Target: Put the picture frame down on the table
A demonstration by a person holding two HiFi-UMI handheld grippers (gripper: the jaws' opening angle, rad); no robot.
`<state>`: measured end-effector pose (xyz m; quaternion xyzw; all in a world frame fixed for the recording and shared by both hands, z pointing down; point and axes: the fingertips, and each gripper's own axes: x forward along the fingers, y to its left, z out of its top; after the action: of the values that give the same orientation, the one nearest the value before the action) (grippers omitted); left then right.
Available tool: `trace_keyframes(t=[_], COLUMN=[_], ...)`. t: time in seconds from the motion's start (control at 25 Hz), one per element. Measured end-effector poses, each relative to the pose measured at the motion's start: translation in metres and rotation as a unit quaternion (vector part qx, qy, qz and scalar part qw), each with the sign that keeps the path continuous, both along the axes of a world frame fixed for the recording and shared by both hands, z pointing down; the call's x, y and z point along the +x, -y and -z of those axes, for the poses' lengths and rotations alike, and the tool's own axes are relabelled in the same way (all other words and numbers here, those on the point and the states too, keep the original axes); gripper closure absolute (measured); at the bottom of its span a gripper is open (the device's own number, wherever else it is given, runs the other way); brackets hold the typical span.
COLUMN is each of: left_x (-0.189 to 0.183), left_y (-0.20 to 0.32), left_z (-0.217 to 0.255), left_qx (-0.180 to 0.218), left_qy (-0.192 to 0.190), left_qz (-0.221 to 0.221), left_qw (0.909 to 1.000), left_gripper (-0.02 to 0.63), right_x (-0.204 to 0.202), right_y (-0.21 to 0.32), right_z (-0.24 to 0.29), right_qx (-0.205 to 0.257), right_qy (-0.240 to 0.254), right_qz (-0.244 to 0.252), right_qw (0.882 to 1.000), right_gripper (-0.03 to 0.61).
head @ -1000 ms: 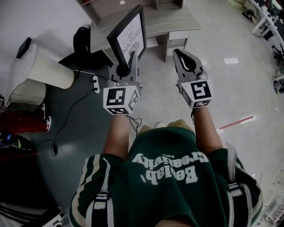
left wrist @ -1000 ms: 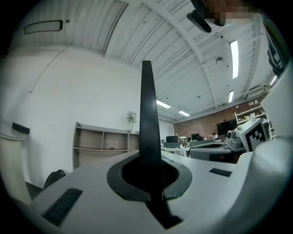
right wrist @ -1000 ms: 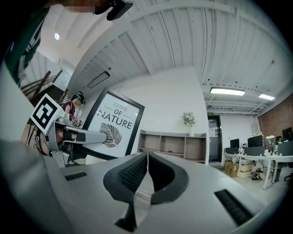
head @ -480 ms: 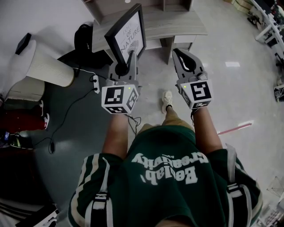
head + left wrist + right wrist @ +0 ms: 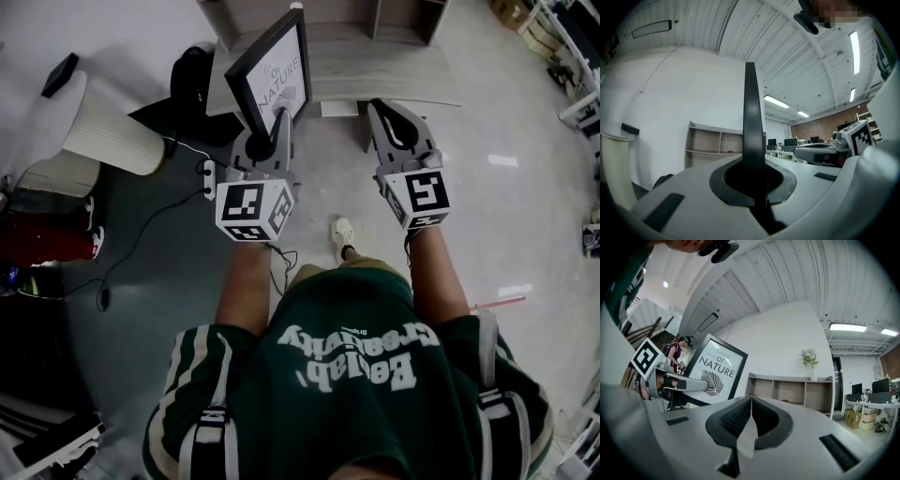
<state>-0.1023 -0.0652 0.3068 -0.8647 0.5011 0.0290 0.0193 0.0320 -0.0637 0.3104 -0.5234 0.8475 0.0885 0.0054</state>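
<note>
A black-bordered picture frame [image 5: 274, 73] with a "LOVE OF NATURE" leaf print stands upright, held off the floor. My left gripper [image 5: 269, 139] is shut on its lower edge. In the left gripper view the frame [image 5: 751, 117] shows edge-on as a dark bar rising from between the closed pads of the left gripper [image 5: 753, 177]. My right gripper [image 5: 394, 114] hovers beside it on the right, shut with nothing in it. The right gripper view has its pads [image 5: 740, 416] pressed together, with the frame [image 5: 715, 372] and the left gripper [image 5: 670, 383] at left. A pale wooden table [image 5: 394, 73] lies just ahead.
A shelf unit [image 5: 787, 391] with a vase of flowers [image 5: 809, 359] stands against the white wall. On the floor at left are a white ribbed cylinder [image 5: 103, 141], a black bag [image 5: 192, 80] and a cable with a plug strip [image 5: 203, 178]. The person's shoe [image 5: 344, 234] shows below the grippers.
The table has come nearer and sits lower in the head view as the person steps forward. Both grippers and the held frame keep the same pose.
</note>
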Motion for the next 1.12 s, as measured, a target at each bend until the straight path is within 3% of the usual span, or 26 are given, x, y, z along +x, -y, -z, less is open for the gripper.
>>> trace_keyframes(t=[0.52, 0.76, 1.12], left_x=[0.006, 0.007, 0.004], left_y=[-0.004, 0.000, 0.005], left_z=[0.007, -0.003, -0.010], left_qx=[0.022, -0.011, -0.015], left_qy=[-0.003, -0.024, -0.018], left_qz=[0.055, 0.080, 0.096], left_qw=[0.9982, 0.9965, 0.9951], left_gripper=[0.588, 0.588, 0.588], right_x=[-0.001, 0.002, 0.008], right_y=[0.002, 0.007, 0.018], right_z=[0.004, -0.002, -0.013], right_qx=[0.025, -0.006, -0.010], right_qy=[-0.004, -0.014, -0.003], right_qz=[0.062, 0.081, 0.085], right_qw=[0.998, 0.997, 0.996], right_gripper=[0.541, 0.541, 0.541])
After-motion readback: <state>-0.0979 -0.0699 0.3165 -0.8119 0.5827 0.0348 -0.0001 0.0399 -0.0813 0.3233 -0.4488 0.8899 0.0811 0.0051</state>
